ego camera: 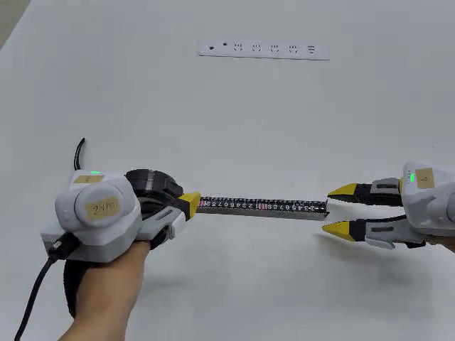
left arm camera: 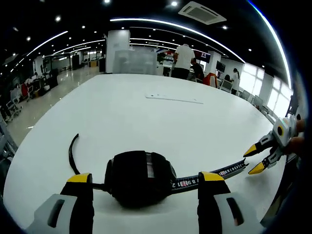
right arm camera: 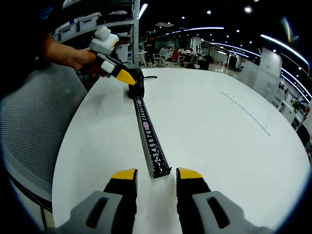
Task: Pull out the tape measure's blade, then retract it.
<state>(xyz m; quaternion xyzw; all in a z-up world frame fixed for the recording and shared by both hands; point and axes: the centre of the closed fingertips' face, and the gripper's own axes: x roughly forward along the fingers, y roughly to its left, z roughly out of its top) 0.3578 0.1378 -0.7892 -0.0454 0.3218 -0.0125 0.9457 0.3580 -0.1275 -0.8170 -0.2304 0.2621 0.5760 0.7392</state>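
Observation:
The black tape measure case [ego camera: 151, 185] rests on the white table [ego camera: 234, 128]. My left gripper [left arm camera: 145, 178] stands open around the case [left arm camera: 141, 178], with a strip of table showing on each side. The numbered blade [ego camera: 261, 207] lies pulled out flat to the right. Its end hook [right arm camera: 161, 170] sits just ahead of my right gripper [right arm camera: 156, 174], not touching either finger. In the head view the right gripper [ego camera: 338, 210] is open at the blade's end. The case's black wrist strap [left arm camera: 73, 151] curls behind it.
A white power strip [ego camera: 263, 49] lies flat at the table's far side. A grey mesh chair [right arm camera: 29, 126] stands beside the table edge. A black cable [ego camera: 35, 298] hangs from the left gripper. People [left arm camera: 184, 61] stand far off beyond the table.

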